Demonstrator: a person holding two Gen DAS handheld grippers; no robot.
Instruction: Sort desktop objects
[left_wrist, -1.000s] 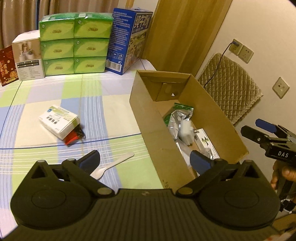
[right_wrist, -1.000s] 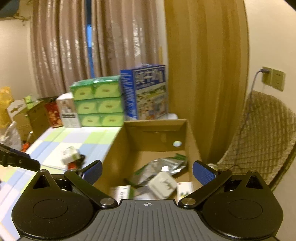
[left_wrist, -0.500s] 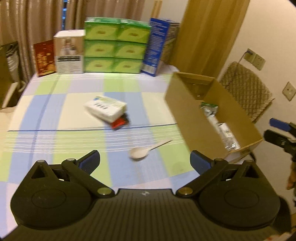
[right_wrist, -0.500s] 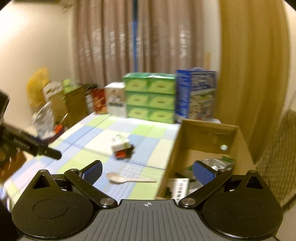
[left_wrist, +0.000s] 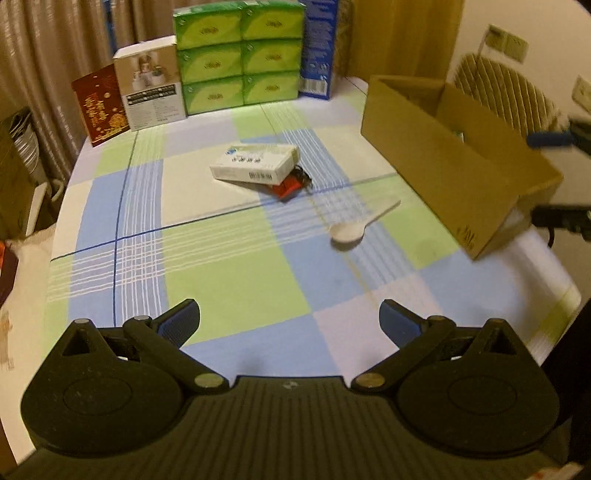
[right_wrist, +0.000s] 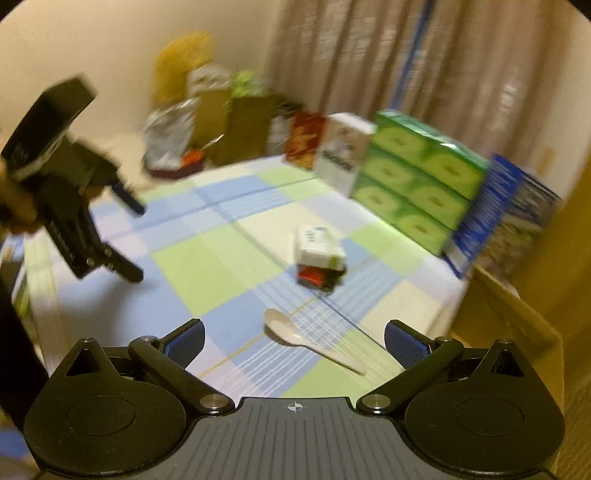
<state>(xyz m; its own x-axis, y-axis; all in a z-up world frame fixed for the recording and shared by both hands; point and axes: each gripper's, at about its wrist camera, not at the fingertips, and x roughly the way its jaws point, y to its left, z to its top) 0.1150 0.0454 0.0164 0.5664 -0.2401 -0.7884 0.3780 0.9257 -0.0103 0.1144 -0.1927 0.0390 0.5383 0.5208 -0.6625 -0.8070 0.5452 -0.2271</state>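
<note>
Cardboard forms the one open box (left_wrist: 436, 162) that is set on the right part of the table, and its inside is mostly hidden from the left wrist view. One white plastic spoon (left_wrist: 360, 225) is seen lying flat on the cloth, between the box and the middle of the table, with its handle pointed toward the box. One white carton (left_wrist: 255, 166) is laid near the table's centre, resting partly on one small red and black object (left_wrist: 291, 184) that cannot be identified. Six green tissue packs (left_wrist: 236, 55) are stacked in two columns of three at the far edge. They are flanked by one blue printed box (left_wrist: 317, 48) on one side and one white product box (left_wrist: 151, 92) and one dark red box (left_wrist: 99, 105) on the other.

Two grippers are counted. The left gripper (left_wrist: 290, 317) is held above the near edge of the table with its jaws wide apart and nothing between them. The right gripper (right_wrist: 295, 338) is held just above the spoon, likewise spread wide and empty; the spoon is not touched.

The table (left_wrist: 236, 288) is covered with a checked cloth of green, blue and cream squares. Brown curtains (left_wrist: 55, 44) are hung behind it, and a quilted chair back (left_wrist: 506, 92) is seen by a pale wall with sockets. Bags and boxes, blurred, are piled in the far corner in the right wrist view.
</note>
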